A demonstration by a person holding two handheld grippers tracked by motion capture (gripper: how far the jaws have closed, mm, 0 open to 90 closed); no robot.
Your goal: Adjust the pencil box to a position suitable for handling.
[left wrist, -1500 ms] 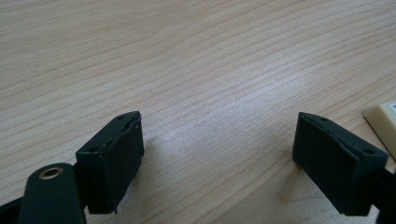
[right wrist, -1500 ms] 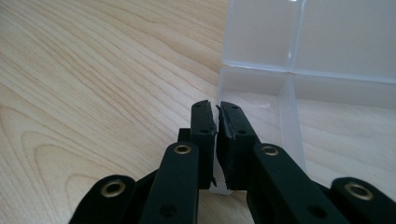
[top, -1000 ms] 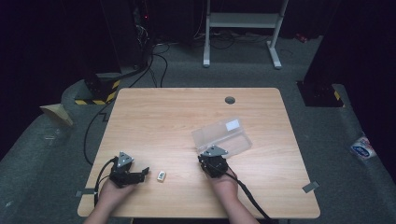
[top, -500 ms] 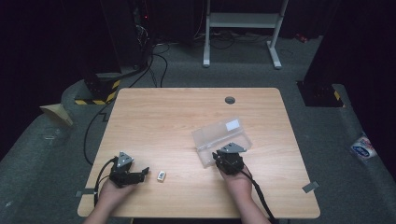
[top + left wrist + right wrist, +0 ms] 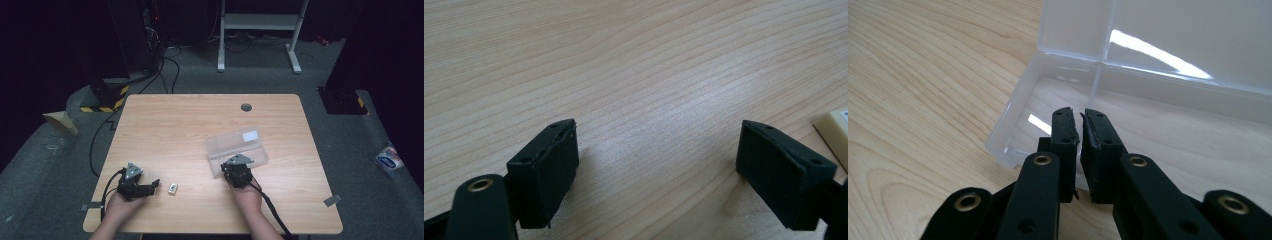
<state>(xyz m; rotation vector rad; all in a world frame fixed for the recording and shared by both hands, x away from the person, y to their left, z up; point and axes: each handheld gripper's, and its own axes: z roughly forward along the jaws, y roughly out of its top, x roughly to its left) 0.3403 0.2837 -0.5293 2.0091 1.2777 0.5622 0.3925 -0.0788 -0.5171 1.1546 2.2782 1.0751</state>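
Note:
A clear plastic box (image 5: 235,145) lies open on the wooden table (image 5: 200,120), its lid tipped back. My right gripper (image 5: 234,163) is at the box's near edge. In the right gripper view its jaws (image 5: 1079,117) hang over the near left corner of the empty box (image 5: 1168,125); they have just been closing and are shut with nothing between them. At the front left, my left gripper (image 5: 153,186) rests low over the table, open and empty (image 5: 659,165). A small cream block (image 5: 173,188) lies just to its right, seen as a corner (image 5: 836,132) beyond the right jaw.
A round cable hole (image 5: 246,107) sits near the table's far edge. Black cables trail from both grippers off the front edge. A white metal frame (image 5: 260,22) stands on the floor behind the table.
My right gripper has shifted a little to the right along the box's near edge. The left gripper and the cream block have stayed where they were.

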